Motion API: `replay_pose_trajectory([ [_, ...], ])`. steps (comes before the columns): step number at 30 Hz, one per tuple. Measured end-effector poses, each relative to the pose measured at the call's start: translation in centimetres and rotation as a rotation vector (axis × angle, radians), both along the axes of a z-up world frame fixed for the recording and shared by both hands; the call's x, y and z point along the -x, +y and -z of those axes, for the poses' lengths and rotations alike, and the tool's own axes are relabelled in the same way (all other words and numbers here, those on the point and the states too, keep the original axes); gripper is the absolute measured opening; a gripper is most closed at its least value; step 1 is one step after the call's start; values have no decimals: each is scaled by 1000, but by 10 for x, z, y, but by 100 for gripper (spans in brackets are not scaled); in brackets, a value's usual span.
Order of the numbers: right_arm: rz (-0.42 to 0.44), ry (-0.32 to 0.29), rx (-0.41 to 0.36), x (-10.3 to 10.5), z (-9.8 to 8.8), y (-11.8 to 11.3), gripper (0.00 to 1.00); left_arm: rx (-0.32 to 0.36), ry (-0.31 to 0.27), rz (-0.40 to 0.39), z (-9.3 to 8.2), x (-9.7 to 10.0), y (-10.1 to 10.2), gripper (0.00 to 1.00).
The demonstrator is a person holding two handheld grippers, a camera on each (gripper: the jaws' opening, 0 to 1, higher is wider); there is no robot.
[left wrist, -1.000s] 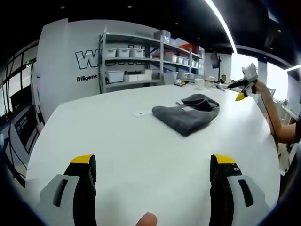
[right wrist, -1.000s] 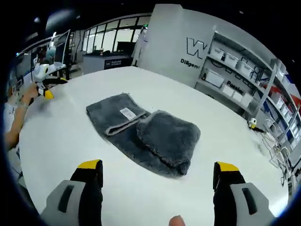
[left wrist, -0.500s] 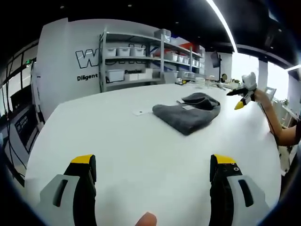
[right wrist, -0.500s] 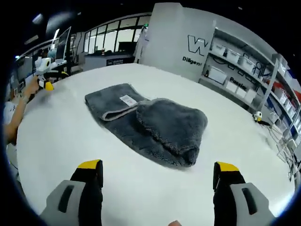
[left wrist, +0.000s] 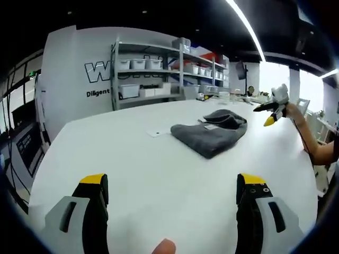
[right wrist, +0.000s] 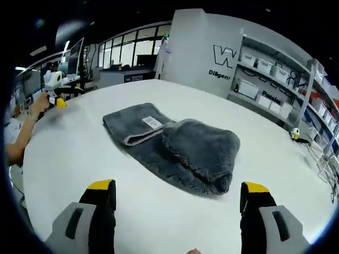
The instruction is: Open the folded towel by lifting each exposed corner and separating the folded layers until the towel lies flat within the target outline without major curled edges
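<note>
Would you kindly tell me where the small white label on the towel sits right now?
In the right gripper view, the white label lies atop the grey towel, on its flatter left half.

Readable text: wall panel (left wrist: 79,69) behind the shelving (left wrist: 159,69) carries large outlined "W…", rest hidden by shelf post, w/ smaller "Diligent" beneath. Right gripper view: same wall panel (right wrist: 212,47), "W", "Diligen…" below. Towel label (right wrist: 152,122): illegible.

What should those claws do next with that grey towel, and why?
Probably bring the right claw forward and down to the towel. Its jaws are open, it holds nothing, and the towel lies folded on the white table with a thick flap on top.
</note>
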State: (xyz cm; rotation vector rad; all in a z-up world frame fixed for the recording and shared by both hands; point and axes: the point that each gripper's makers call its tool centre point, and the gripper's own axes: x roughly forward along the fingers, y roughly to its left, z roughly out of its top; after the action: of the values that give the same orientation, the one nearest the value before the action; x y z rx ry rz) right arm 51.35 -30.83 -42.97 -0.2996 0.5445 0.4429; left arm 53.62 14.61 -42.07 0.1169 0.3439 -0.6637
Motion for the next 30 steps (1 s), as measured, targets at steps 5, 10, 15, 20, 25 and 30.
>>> replay_pose_trajectory([
  [5,-7,9,29,2,3,-2,99,4,-2,-10,0,-3,3,99],
  [10,-17,8,8,5,0,2,99,48,-3,14,-5,-1,-3,99],
  [15,-23,-9,1,3,-5,3,99,63,-11,28,-7,1,-10,99],
  [20,-38,-20,-1,7,-10,5,99,125,-6,73,-15,3,-19,99],
  [25,-46,-30,-14,9,-14,8,99,163,-26,85,-24,4,-27,99],
  [30,-53,-37,-29,11,-19,10,99,168,-20,87,-26,-1,-39,99],
])
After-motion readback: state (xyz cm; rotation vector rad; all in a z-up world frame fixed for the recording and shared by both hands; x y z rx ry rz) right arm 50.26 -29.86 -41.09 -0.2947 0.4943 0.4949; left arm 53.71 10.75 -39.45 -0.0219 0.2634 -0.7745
